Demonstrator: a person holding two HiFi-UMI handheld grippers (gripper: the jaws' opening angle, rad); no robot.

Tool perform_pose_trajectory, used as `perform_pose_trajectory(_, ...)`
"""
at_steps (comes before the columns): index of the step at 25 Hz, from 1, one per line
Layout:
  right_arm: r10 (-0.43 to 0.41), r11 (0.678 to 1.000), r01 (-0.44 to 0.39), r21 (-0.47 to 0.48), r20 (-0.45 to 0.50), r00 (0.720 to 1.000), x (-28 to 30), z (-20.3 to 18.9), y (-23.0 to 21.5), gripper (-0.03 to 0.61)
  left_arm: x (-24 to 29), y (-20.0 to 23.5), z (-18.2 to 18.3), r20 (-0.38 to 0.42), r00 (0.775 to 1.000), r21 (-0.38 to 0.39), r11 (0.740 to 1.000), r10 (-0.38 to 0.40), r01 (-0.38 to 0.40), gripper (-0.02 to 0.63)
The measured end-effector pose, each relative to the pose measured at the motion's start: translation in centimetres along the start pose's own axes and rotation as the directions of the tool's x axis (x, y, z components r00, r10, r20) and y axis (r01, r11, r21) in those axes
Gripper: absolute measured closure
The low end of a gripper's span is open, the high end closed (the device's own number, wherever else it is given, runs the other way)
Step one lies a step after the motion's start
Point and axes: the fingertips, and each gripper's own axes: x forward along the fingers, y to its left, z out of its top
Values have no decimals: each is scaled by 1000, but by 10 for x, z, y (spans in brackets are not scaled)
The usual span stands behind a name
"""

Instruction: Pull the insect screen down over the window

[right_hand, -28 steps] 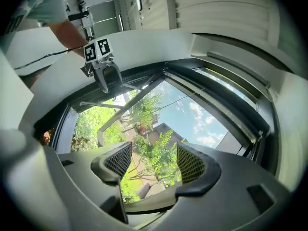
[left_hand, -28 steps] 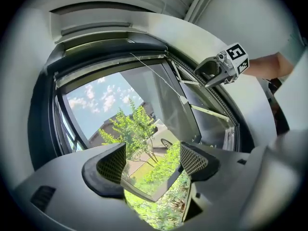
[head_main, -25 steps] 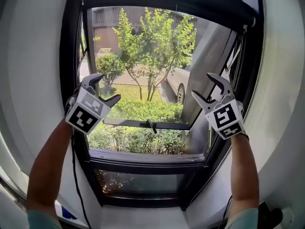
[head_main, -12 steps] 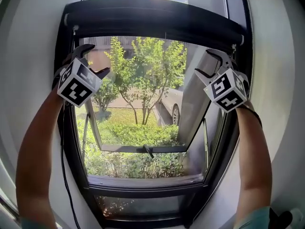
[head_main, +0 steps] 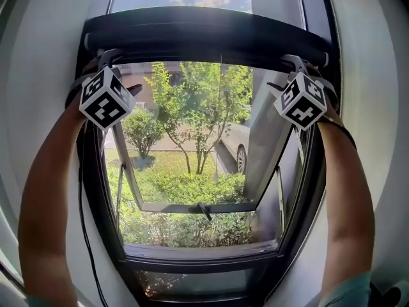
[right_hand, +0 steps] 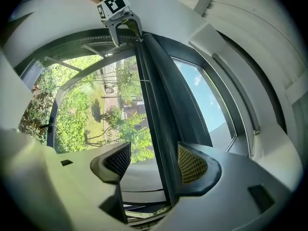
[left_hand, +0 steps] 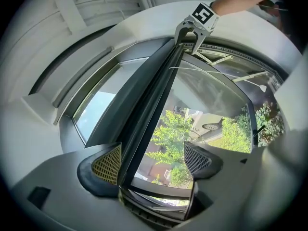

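1. Left claw (left_hand: 153,160), jaws wide and just been opening, straddles the dark bar (left_hand: 153,100). The bar's edge runs just beside one pad, and nothing is gripped.
2. Right claw (right_hand: 154,163) stands equally wide at the bar's other end, and it too holds nothing.
3. Screen (head_main: 211,38) sits rolled up across the top of the window (head_main: 204,261), with the opening below uncovered; the pull looks not yet begun.
4. Best next move, by this view, is to seat both claws to the same depth and close them on the bar's lower lip rather than the housing.
5. Both ends should then come down together and level, since a skewed bar would likely jam at the sides.
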Motion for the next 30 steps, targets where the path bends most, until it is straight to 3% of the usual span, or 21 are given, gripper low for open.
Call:
perform_pose_trajectory(13,60,987,-82,-140,-152,987,27,-21,8,295,30,13,-25,-138,990,72,997,-3,13,210)
perform_pose_trajectory(18,51,980,-83,-182,-171,984,32,-23,6,295,37,14,-34,-209,977,173,985,39,-3,212)
perform_pose_trajectory(22,57,974,-94,-206,-180,982,29,-26,11,295,36,10,-39,-220,973,267,964,70,-9,212)
perform_pose_trajectory(30,169,959,-211,-187,-220,961,11,-31,52,295,17,-32,-52,-181,983,212,975,-26,65,212)
